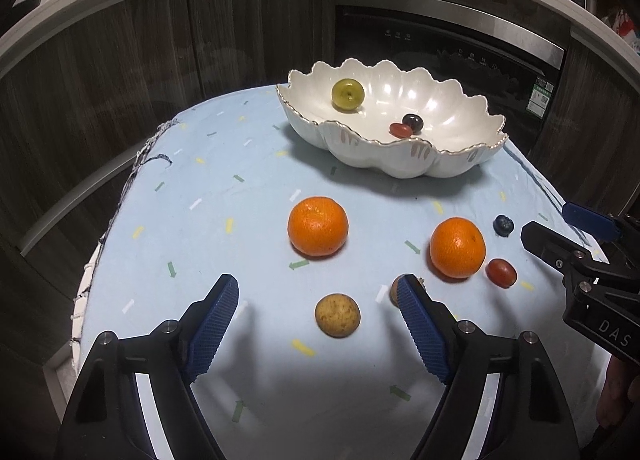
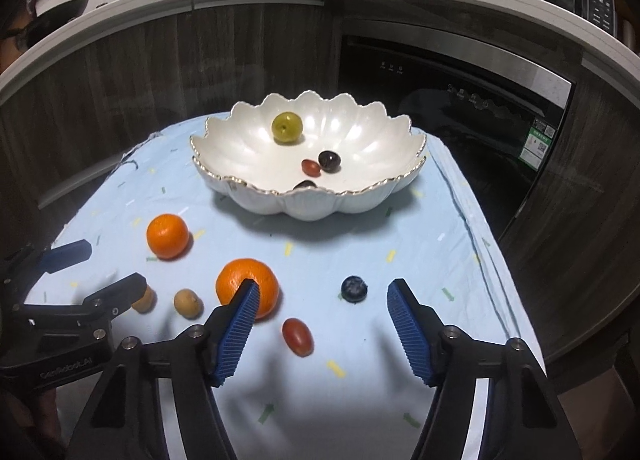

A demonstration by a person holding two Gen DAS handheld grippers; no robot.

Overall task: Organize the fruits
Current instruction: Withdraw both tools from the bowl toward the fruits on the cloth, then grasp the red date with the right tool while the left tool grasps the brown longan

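— How do your jaws stand?
— Both apart, gripping nothing. My left gripper [image 1: 318, 300] frames a brown speckled fruit [image 1: 337, 315]; my right gripper [image 2: 322, 296] frames a red grape tomato [image 2: 297, 337], with a blueberry [image 2: 354, 289] just beyond.
— And the rest?
— Two oranges [image 1: 317, 226] [image 1: 457, 247] lie on the blue cloth [image 1: 224, 196]. The scalloped white bowl [image 2: 308, 204] behind holds a green fruit [image 2: 286, 126].

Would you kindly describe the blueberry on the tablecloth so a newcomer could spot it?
Start at the white scalloped bowl on the light blue tablecloth. Nearer the camera lie two oranges and a red grape tomato. The blueberry is the only dark blue fruit outside the bowl.
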